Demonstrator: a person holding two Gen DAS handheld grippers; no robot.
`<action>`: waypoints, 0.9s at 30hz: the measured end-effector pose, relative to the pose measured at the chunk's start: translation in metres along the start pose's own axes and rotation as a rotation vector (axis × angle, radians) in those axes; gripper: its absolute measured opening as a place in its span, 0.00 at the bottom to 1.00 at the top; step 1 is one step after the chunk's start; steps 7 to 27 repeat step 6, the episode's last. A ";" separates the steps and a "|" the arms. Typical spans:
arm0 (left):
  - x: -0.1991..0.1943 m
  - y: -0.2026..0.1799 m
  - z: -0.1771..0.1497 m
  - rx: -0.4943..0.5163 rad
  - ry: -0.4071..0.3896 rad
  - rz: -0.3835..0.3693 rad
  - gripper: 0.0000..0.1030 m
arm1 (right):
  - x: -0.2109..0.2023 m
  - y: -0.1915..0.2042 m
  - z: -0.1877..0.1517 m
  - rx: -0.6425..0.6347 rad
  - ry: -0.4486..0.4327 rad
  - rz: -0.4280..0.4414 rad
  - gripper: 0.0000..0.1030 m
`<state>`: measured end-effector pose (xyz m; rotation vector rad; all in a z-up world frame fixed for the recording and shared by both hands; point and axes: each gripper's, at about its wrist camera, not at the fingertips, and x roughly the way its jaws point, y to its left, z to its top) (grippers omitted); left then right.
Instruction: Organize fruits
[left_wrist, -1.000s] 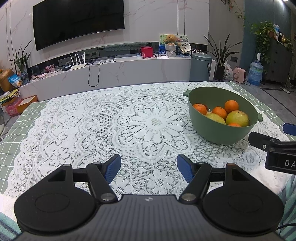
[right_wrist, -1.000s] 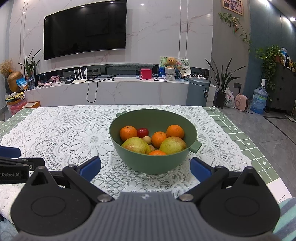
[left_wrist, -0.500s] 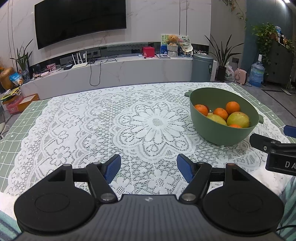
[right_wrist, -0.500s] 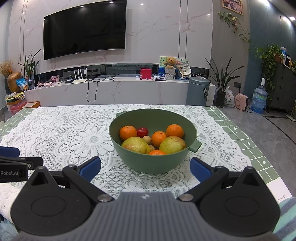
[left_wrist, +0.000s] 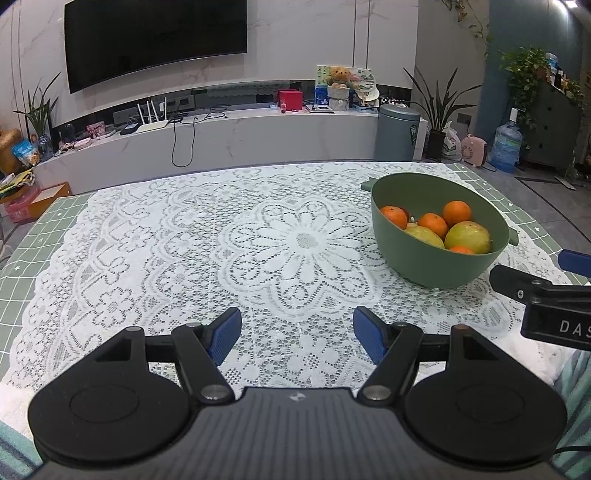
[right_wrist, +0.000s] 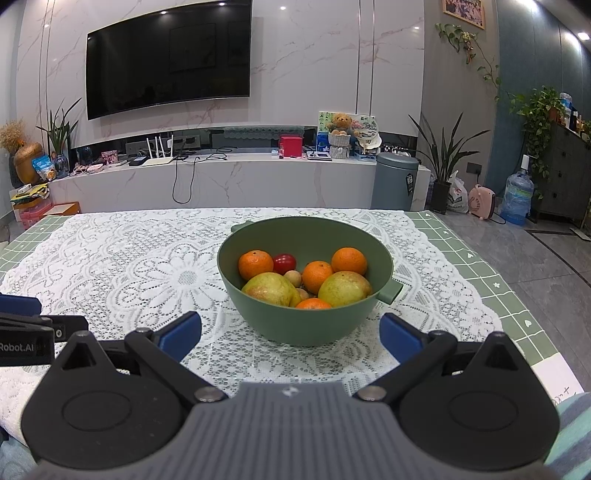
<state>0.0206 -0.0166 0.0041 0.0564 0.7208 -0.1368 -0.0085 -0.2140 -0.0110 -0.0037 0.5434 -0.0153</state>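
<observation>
A green bowl stands on the lace tablecloth, straight ahead in the right wrist view and at the right in the left wrist view. It holds several oranges, two yellow-green fruits, a red tomato and small round brownish fruits. My right gripper is open and empty just before the bowl's near side. My left gripper is open and empty over bare lace, left of the bowl. Each gripper's fingers show at the edge of the other's view.
The table has a green grid mat under the white lace cloth. Its right edge drops to a tiled floor. A TV wall, a low cabinet and plants stand far behind.
The left wrist view has tilted up slightly, so the bowl sits a little lower and to the right in it. The right gripper and the fruits have not moved.
</observation>
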 end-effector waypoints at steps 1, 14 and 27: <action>0.000 0.000 0.000 0.000 0.000 -0.002 0.79 | 0.000 0.000 0.000 0.000 0.001 0.000 0.96; -0.002 0.001 0.000 -0.011 -0.008 -0.014 0.79 | 0.001 0.001 0.001 0.002 0.005 0.000 0.96; -0.002 0.001 0.000 -0.011 -0.008 -0.014 0.79 | 0.001 0.001 0.001 0.002 0.005 0.000 0.96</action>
